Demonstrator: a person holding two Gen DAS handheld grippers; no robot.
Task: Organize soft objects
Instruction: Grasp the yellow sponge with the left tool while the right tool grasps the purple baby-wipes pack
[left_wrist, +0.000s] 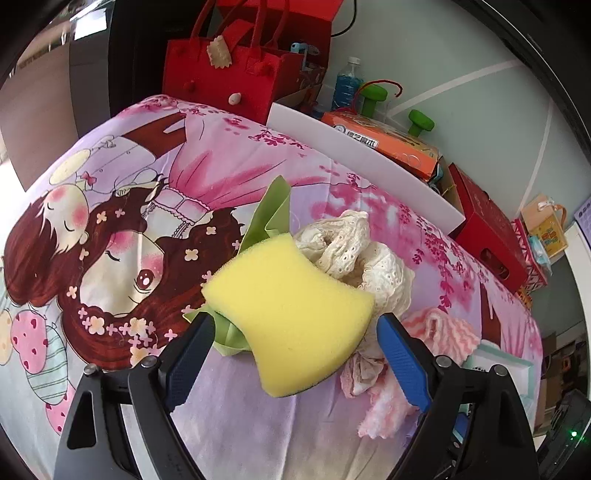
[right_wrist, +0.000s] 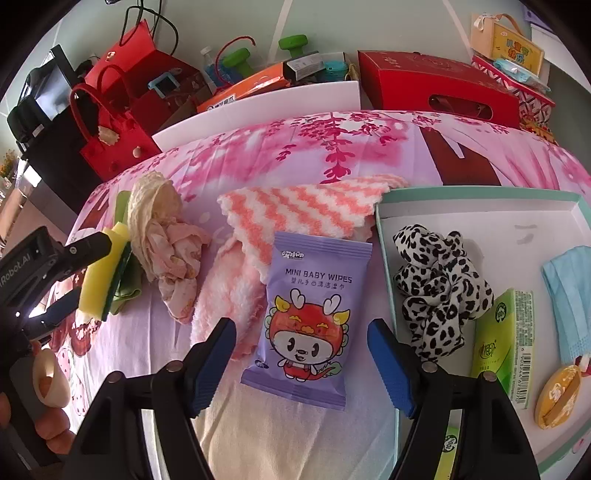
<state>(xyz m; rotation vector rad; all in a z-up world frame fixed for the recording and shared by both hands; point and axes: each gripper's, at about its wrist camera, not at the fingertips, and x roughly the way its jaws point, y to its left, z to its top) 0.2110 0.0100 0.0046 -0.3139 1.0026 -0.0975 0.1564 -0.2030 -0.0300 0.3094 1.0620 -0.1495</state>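
Two pickups are in hand at once. In the left wrist view the left gripper (left_wrist: 295, 334) has a yellow sponge (left_wrist: 291, 314) between its wide-set jaws at the centre of the frame; the right wrist view shows the fingers clamped across the sponge's faces and the sponge lifted above the bedsheet (left_wrist: 229, 417), so it is held. Just behind the sponge lie a green cloth (left_wrist: 275, 210) and a cream lace cloth (left_wrist: 354, 243).

In the right wrist view the right gripper (right_wrist: 301, 349) stands over the purple pack of baby wipes (right_wrist: 308, 317) at lower centre — jaws apart, one on each side of the pack, pads not yet pressing on it. The pack lies on the sheet with its upper part on a pink-and-white striped towel (right_wrist: 295, 214), just left of the teal-rimmed tray (right_wrist: 480, 192).

The tray, at the right of the frame, already holds a spotted scrunchie (right_wrist: 439, 284), a green tissue pack (right_wrist: 513, 332) and a blue face mask (right_wrist: 569, 299).

Next, I judge, the right jaws must close on the slippery pack without catching the towel, then carry it right, over the tray rim — the sponge likely follows.
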